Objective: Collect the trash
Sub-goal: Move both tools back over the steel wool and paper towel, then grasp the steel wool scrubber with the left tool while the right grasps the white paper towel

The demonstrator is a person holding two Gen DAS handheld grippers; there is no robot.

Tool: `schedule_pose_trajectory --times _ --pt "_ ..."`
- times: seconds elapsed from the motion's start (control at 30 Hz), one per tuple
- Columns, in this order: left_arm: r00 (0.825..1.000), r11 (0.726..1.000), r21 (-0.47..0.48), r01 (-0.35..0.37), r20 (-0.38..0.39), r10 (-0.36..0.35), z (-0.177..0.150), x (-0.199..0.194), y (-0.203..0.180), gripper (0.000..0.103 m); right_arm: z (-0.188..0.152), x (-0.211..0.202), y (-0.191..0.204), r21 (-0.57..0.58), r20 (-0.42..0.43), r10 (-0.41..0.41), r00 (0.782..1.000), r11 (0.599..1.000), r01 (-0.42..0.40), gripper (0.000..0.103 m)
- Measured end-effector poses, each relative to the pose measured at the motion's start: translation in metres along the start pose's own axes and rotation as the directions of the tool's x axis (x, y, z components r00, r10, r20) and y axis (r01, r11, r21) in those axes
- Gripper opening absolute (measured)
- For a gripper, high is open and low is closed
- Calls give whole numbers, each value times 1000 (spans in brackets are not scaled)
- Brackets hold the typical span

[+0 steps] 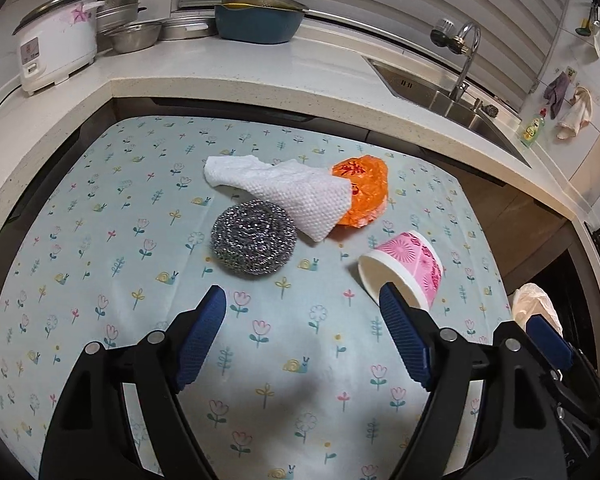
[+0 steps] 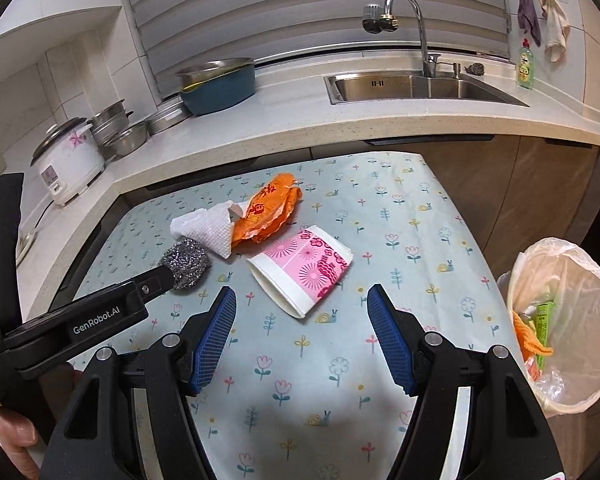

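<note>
On the floral-clothed table (image 2: 420, 240), four items are listed: a pink paper cup (image 2: 300, 270) on its side, a paper towel (image 2: 208, 228) overlapping an orange wrapper (image 2: 268, 212), and a steel scourer (image 2: 186, 258). A lined trash bin (image 2: 564, 320) is placed beside the table. Risk: the cup may be crushed or rolled away if pinched off-centre. The right gripper (image 2: 302, 336) and left gripper (image 1: 300, 332) are held wide open, empty, touching nothing.
</note>
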State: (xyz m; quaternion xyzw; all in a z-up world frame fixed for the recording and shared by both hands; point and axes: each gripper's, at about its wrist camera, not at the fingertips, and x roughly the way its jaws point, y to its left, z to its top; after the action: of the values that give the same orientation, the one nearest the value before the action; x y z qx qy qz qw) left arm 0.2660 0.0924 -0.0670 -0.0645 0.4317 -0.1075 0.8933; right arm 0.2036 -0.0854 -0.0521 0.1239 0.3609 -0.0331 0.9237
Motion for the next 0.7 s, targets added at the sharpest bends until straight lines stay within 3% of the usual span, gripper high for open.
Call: schedule_pose_trajectory --times 0.7 --pt "996 999 -43 -18 -87 14 34 87 45 76 50 104 54 -48 -39 67 997 997 -68 66"
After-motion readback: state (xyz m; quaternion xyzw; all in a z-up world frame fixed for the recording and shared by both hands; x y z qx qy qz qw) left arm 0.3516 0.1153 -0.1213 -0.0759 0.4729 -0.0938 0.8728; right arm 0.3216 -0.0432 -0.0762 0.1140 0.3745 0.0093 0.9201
